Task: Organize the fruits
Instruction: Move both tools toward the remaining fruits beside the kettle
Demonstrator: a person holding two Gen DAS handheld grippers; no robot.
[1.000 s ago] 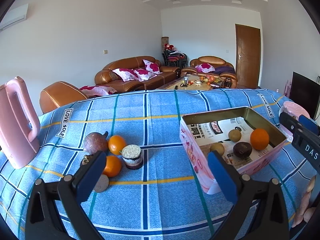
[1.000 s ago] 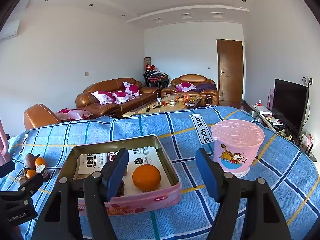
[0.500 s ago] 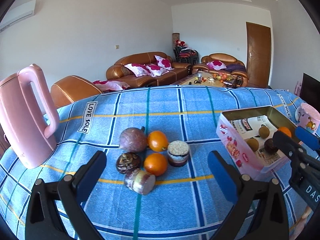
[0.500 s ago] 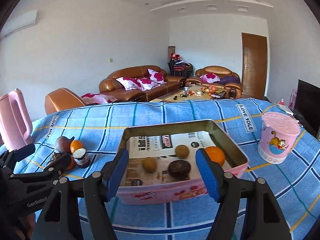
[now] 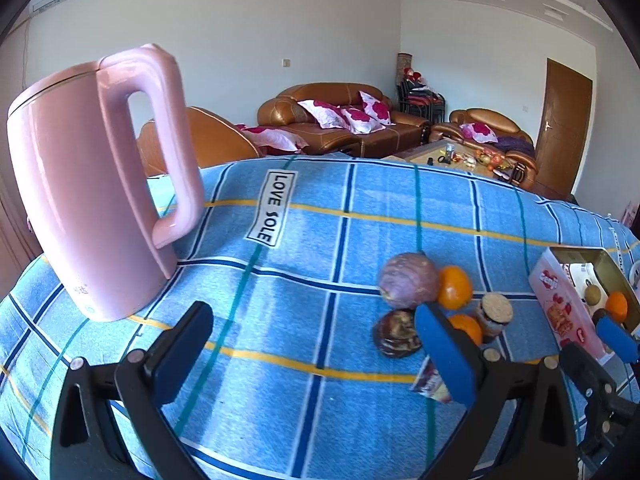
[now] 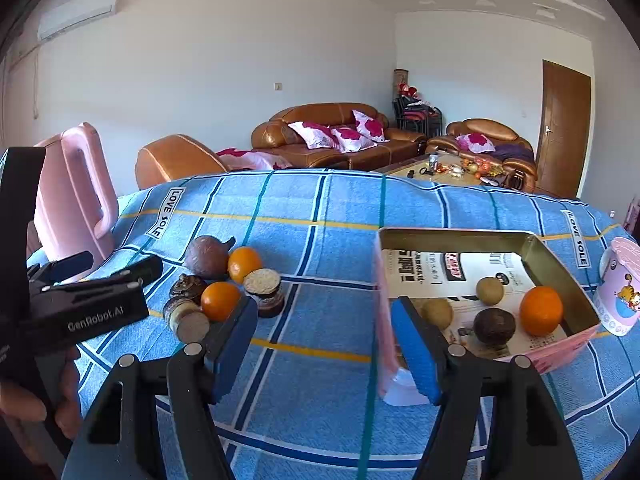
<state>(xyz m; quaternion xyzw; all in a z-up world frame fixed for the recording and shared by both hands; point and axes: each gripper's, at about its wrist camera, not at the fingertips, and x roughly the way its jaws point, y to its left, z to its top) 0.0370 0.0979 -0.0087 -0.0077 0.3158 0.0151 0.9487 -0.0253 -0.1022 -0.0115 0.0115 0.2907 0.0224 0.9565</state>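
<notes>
- Pink kettle [image 5: 92, 192]: standing upright at the far left of the worktop [image 5: 320, 380], which is covered by a blue checked cloth; lying at about ten o'clock from the left claw; not part of the sorting.
- Left claw [image 5: 316, 356]: standing wide open with nothing between its blue pads, pointing down over bare cloth.
- Loose fruit cluster: sitting at about two o'clock from the left claw, just beyond its right-hand finger. It is comprising a large purple-brown fruit [image 5: 408, 284] at the back, an orange [image 5: 454, 288] touching it, a dark mottled fruit [image 5: 396, 334] in front, and a second orange [image 5: 466, 328] partly hidden behind the blue pad, with a cork-topped jar [image 5: 494, 314] beside them.
- Governing relation, judged: the cluster is lying right of the left claw's line, so that claw is needing to swing rightward before closing. The left claw is looking the nearer one.
- Right claw [image 6: 326, 346]: standing open and empty; the cluster is lying at about eleven o'clock from it, the front orange [image 6: 220, 302] just beyond its left finger.
- Pink tin box [image 6: 568, 264]: sitting at about one o'clock from the right claw, open-topped, holding an orange [image 6: 541, 310], a dark round fruit [image 6: 494, 326] and two small brownish fruits.
- Pink cartoon cup [image 6: 620, 288]: standing just right of the box.
</notes>
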